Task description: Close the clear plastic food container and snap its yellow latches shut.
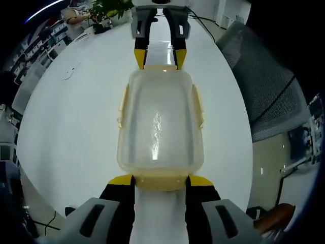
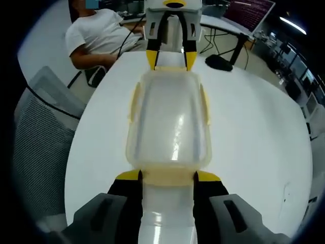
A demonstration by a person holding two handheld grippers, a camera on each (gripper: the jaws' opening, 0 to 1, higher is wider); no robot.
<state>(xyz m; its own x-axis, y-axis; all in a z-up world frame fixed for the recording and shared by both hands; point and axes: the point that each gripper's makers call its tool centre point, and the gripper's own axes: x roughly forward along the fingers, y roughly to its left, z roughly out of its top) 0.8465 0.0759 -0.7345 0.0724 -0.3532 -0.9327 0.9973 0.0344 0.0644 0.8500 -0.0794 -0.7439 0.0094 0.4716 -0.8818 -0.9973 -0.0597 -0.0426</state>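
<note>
The clear plastic container [image 1: 160,122] lies lengthwise on the white table [image 1: 76,127] with its lid on. Pale yellow latches [image 1: 123,107] run along both long sides. My left gripper [image 1: 160,180] is open, its yellow-tipped jaws flanking the near end latch [image 1: 160,181]. At the container's far end my right gripper [image 1: 160,57] is likewise open astride the opposite end latch. From the other side, the container [image 2: 170,127] lies between my right gripper [image 2: 168,177] at its near end latch [image 2: 168,178] and my left gripper [image 2: 171,58] at its far end.
A grey mesh chair [image 1: 269,86] stands at the table's edge, and it is also seen as the chair [image 2: 40,132] beside a seated person in a white shirt [image 2: 96,35]. A potted plant [image 1: 109,7] sits at the table's far end. A monitor stand [image 2: 223,61] is on the table.
</note>
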